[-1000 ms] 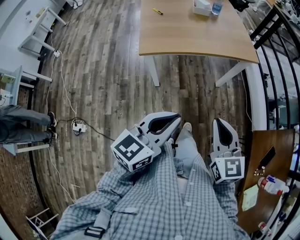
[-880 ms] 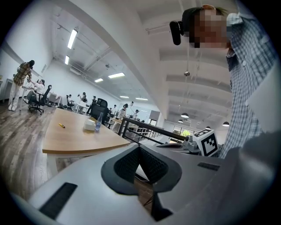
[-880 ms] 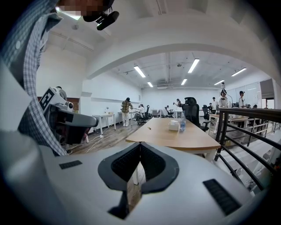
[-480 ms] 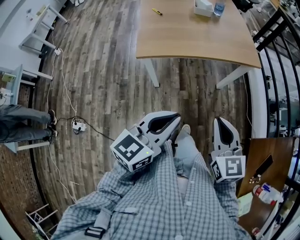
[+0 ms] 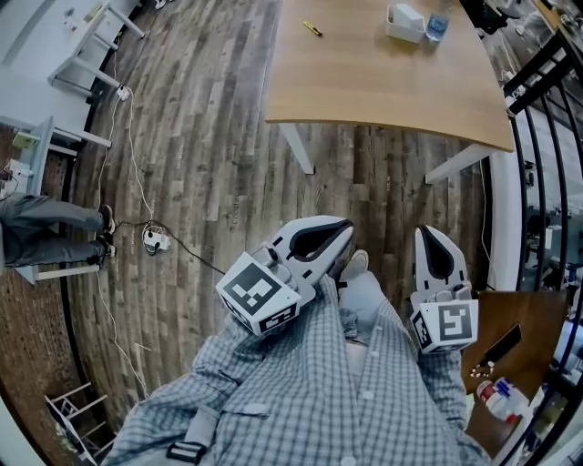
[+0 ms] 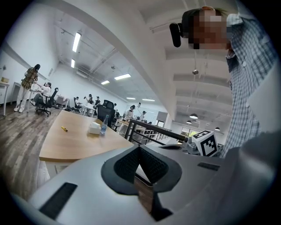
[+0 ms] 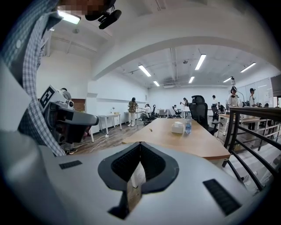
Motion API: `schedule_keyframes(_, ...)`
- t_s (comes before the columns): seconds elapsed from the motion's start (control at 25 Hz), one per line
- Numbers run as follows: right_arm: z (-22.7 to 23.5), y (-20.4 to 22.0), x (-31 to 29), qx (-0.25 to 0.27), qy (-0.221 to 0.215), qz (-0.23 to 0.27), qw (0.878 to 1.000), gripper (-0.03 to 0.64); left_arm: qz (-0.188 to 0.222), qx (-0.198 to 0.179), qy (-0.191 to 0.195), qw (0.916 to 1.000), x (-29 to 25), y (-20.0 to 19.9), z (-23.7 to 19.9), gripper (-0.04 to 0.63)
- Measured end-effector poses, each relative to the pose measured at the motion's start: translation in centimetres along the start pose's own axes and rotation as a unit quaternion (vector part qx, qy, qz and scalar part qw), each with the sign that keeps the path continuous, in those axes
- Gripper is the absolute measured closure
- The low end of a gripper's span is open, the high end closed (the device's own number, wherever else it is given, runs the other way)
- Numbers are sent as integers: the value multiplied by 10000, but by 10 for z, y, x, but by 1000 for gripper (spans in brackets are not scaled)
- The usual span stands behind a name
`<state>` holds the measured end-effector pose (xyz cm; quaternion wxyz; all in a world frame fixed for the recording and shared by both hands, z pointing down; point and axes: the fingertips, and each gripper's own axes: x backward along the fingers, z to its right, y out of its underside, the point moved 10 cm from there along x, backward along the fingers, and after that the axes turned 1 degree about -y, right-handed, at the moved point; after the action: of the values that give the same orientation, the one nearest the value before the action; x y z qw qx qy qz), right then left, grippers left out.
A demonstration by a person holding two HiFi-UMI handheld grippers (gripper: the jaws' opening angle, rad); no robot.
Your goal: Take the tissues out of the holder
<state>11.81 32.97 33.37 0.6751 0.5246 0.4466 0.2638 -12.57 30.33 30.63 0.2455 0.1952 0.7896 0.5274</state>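
Tissue holder (image 5: pixel 404 20): white, standing at the far end of the wooden table (image 5: pixel 383 91), just beside a water bottle (image 5: pixel 438 25) and well apart from both grippers.

Change noted: over the last second the table has slid lower in the head view, and the holder now shows in full. Judged an approach under way, with no tissue touched.

Left gripper (image 5: pixel 332 235) and right gripper (image 5: pixel 435 248): jaws pressed together, nothing between them.

Clearance: open plank floor ahead. A power strip (image 5: pixel 155 242) with its cable lies to the left and a black railing (image 5: pixel 537 82) stands to the right.
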Motion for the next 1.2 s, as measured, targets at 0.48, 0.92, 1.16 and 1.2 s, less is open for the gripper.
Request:
schedule_keyframes(0.48, 44, -8, -14, -54, -112, 26, 9999, 606, 34, -37, -253, 9997, -32, -12, 1, 589)
schedule_keyframes(0.92, 82, -6, -36, 49, -395, -7, 9992, 606, 123, -32, -621, 9980, -59, -13, -4, 590)
schedule_keyframes(1.16, 100, -6, -39, 141, -426, 7, 9990, 606, 263, -66, -669, 9974, -78, -13, -5, 590)
schedule_keyframes(1.2, 103, -6, -38, 132, -407, 7, 9991, 606, 276, -70, -661, 9974, -80, -14, -4, 589)
